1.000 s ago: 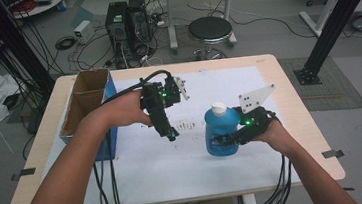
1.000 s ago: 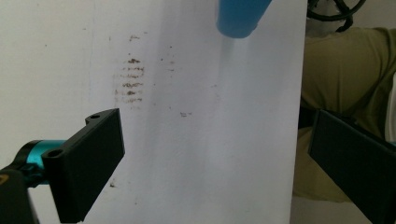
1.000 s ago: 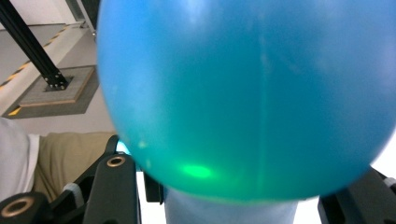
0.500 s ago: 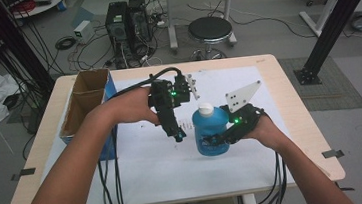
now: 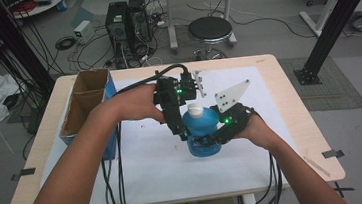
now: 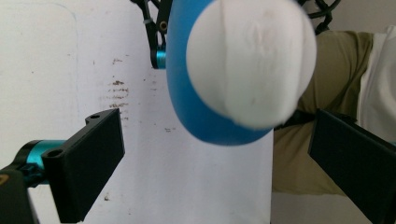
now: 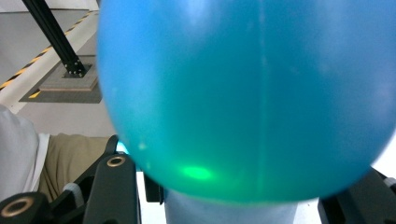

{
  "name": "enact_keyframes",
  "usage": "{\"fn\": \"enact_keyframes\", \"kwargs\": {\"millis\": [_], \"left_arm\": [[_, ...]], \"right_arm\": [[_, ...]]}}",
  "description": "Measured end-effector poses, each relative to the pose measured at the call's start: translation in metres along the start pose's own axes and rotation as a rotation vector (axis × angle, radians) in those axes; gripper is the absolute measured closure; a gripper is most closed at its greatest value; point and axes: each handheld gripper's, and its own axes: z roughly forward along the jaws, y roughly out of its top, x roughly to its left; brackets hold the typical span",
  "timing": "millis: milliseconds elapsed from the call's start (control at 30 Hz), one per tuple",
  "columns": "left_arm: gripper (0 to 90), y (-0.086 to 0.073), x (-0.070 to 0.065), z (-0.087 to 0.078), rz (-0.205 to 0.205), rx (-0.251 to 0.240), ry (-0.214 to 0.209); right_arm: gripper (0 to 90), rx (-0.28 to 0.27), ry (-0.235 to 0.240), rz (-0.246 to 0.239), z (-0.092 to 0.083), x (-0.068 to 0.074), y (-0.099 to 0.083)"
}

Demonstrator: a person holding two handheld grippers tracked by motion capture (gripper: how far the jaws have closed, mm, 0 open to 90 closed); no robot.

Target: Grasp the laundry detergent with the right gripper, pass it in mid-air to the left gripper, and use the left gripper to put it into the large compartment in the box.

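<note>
A blue bottle (image 5: 203, 130) with a white cap (image 5: 196, 109) is over the middle of the white mat, with my right gripper (image 5: 205, 141) shut on its lower body from the right. In the right gripper view the blue bottle (image 7: 243, 93) bulges close between the two black jaws of the right gripper (image 7: 236, 205). My left gripper (image 5: 179, 130) points down just left of the bottle's neck. Its jaws stand wide apart in the left gripper view, where the left gripper (image 6: 215, 135) looks at the white cap (image 6: 252, 60) and blue shoulder (image 6: 187, 102) from above. Nothing is between its pads.
A cardboard box (image 5: 86, 103) stands at the table's left edge. A white mat (image 5: 145, 170) covers most of the wooden table (image 5: 301, 120). Black cables hang off the near edge. A stool (image 5: 209, 29) and computer towers (image 5: 126, 22) are behind the table.
The right gripper has carried the bottle left toward the table's middle. The left gripper has moved right, closing in on the bottle's cap.
</note>
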Motion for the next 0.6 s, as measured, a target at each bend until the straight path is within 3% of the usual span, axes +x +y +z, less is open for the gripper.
{"fn": "enact_keyframes", "kwargs": {"millis": [600], "left_arm": [[3.6,0.014,0.001,0.007,0.023,0.014,0.007]], "right_arm": [[44.4,0.014,-0.004,-0.005,0.01,-0.002,0.011]]}}
